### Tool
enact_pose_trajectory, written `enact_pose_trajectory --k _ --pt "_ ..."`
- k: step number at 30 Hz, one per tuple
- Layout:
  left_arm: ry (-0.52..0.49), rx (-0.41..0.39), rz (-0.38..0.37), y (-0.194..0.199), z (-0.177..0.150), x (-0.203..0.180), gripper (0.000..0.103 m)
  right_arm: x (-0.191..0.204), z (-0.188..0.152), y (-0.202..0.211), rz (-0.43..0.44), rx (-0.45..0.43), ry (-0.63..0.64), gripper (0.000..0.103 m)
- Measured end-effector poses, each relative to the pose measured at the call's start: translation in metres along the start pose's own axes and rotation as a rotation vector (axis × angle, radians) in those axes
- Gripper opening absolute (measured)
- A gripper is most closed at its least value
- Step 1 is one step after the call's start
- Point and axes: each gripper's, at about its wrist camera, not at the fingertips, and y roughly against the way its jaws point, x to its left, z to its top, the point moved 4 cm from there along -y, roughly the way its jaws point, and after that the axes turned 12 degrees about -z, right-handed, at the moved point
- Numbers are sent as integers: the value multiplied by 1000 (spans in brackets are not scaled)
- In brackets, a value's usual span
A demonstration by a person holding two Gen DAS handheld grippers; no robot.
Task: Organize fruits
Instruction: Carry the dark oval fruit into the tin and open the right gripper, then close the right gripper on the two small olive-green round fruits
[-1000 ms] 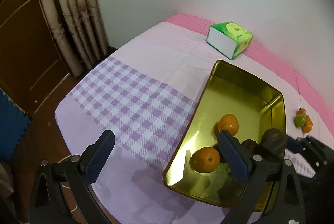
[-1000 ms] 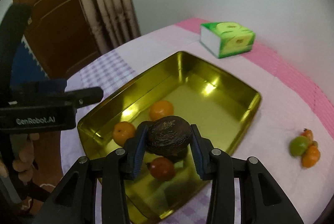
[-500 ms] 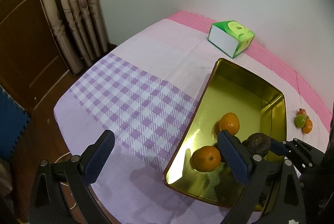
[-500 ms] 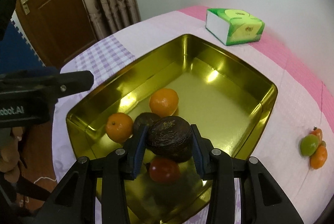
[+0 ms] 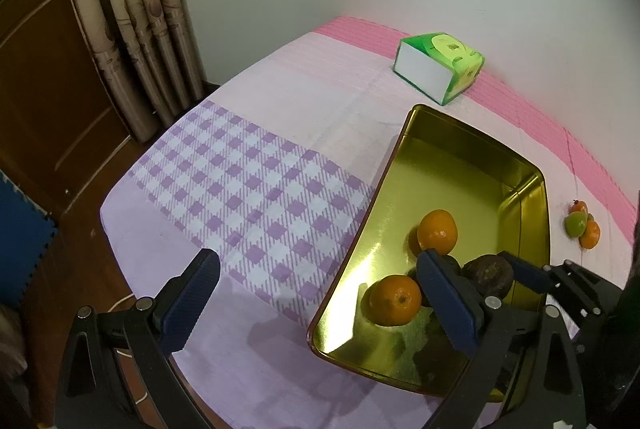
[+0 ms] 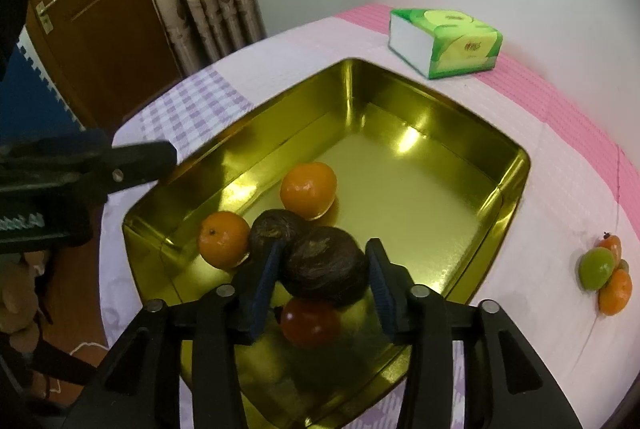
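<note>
Gold tin (image 6: pixel 516 165), far half bare; right gripper (image 6: pixel 324 269) opening around dark fruit (image 6: pixel 326 267); left gripper (image 5: pixel 320 297) wide.

Green tissue box (image 6: pixel 446 43), upper right of frame, on pink-striped cloth. Purple-checked tablecloth (image 5: pixel 256 185), centre left. Beige curtain (image 5: pixel 136 13), upper left. Brown wooden door (image 6: pixel 100 17), upper left. Blue foam mat (image 5: pixel 20 241), left edge.

Fruits (image 6: pixel 307 191) in tray (image 6: pixel 508 165), tissue box (image 6: pixel 446 43) behind it, small fruits (image 6: pixel 604 275) right of tray
</note>
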Motion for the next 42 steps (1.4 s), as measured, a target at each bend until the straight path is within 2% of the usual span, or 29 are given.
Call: enact_pose_trajectory --k 3,7,14,26,35,42 --pt "-1 0 0 0 0 0 98 -5 4 11 -4 -32 -18 57" --pt "-7 0 2 -1 -1 -1 98 -21 8 27 -22 -76 -60 57" --pt "-23 -1 7 -2 -2 -4 98 -81 -3 52 -121 -114 -157 57" --pt "-78 -8 13 -4 -4 -15 98 -206 -70 59 -327 -31 -342 57" --pt "-108 -22 14 -5 -5 -19 98 -250 -91 43 -395 9 -361 57" --pt "-128 -7 28 -12 -9 -23 98 -268 -100 29 -396 24 -348 57"
